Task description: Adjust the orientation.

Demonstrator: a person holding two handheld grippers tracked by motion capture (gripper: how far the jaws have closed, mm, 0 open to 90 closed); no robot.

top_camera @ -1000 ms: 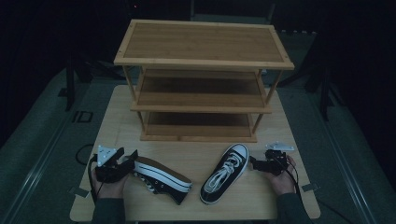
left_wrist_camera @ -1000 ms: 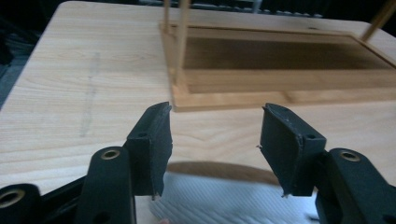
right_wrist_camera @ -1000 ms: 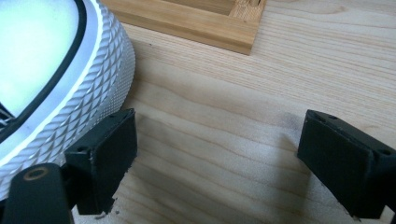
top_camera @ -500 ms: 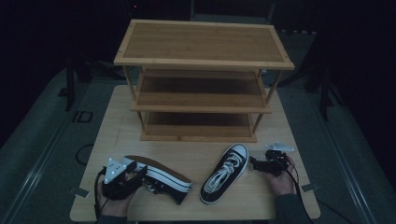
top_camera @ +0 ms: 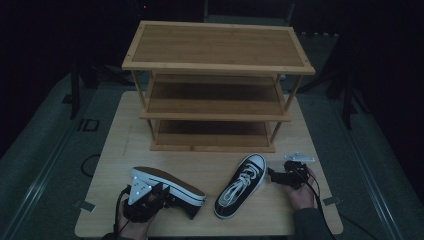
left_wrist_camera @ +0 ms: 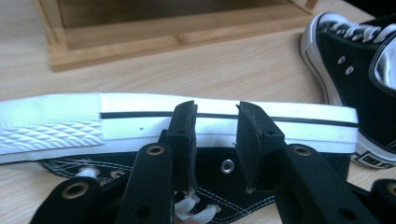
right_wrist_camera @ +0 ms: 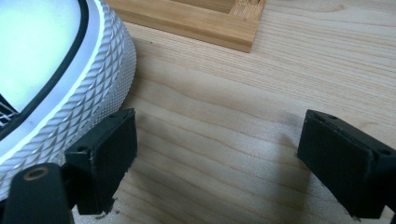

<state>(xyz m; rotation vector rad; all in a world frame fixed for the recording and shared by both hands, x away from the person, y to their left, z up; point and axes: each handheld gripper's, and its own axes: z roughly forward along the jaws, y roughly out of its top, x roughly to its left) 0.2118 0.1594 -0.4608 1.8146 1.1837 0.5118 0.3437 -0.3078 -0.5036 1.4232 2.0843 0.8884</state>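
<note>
A black canvas sneaker (top_camera: 172, 185) lies on its side at the table's front left, its white sole (left_wrist_camera: 140, 121) turned toward the rack. My left gripper (top_camera: 167, 197) reaches over its upper; the jaws have just been closing and stand narrow (left_wrist_camera: 217, 116), with canvas and sole edge visible in the gap and no clear pinch. The second sneaker (top_camera: 240, 186) stands upright at the front right, laces up. My right gripper (top_camera: 272, 175) rests open just beside its white toe cap (right_wrist_camera: 70, 93), with bare wood between the jaws (right_wrist_camera: 217, 154).
A three-tier bamboo shoe rack (top_camera: 215, 50) stands at the back of the wooden table (top_camera: 200, 165), its base rail (left_wrist_camera: 163, 32) close behind both shoes. Dark floor and stands surround the table. The upright sneaker (left_wrist_camera: 355, 70) lies to the right of the left gripper.
My left gripper has moved right and toward the near edge, onto the side-lying sneaker, and its jaws have narrowed. The right gripper and the upright sneaker have kept still.
</note>
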